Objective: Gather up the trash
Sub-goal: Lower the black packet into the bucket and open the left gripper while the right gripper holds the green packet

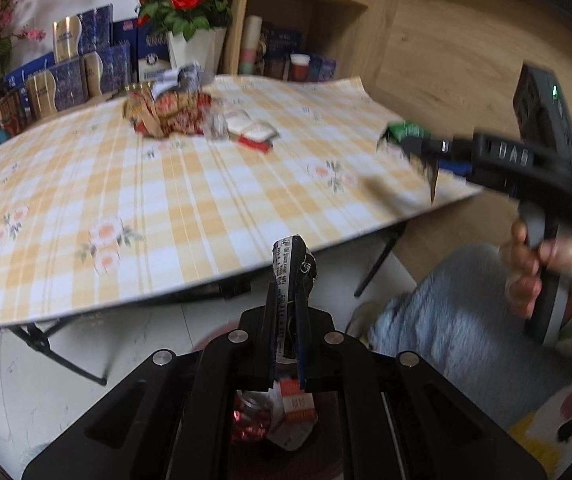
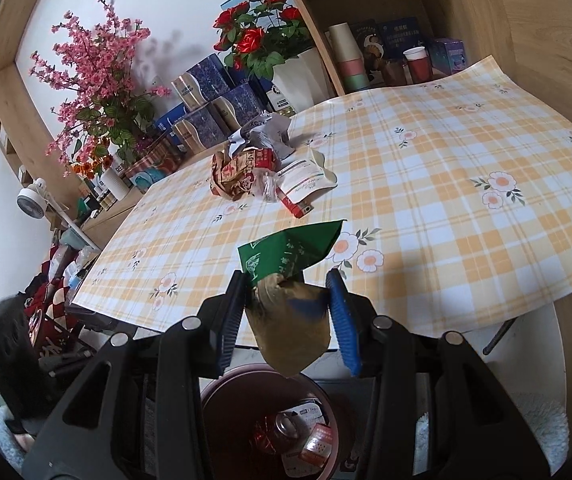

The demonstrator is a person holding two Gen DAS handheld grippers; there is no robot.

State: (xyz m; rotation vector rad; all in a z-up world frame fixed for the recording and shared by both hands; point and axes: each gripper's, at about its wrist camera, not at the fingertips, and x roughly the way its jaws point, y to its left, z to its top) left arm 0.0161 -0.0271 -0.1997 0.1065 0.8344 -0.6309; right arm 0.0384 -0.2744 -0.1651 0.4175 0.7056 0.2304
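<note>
Already I am carrying two pieces toward the bin (image 2: 264, 376), which is sitting on the floor just off the near edge of the desk (image 1: 86, 184) and is holding a crushed can, a small red-and-white box and some wrappers. The left gripper (image 1: 288, 344) is pinching a flattened dark wrapper (image 1: 294, 268) between fingers drawn almost together, hanging over the bin's mouth. The right gripper (image 2: 286, 320) is clamping a green and brown paper bag (image 2: 290, 280) at a middling width, also above the bin. I am judging the job a good way along but not finished: a pile of crumpled trash (image 2: 270, 172) is waiting near the far middle of the desk. The rest of the desk is lying bare, so reaching back is looking easy. Closer in, room is getting tight: the desk's edge, its folding legs and the person's knee are crowding the bin, and both tools are sharing that gap.
</note>
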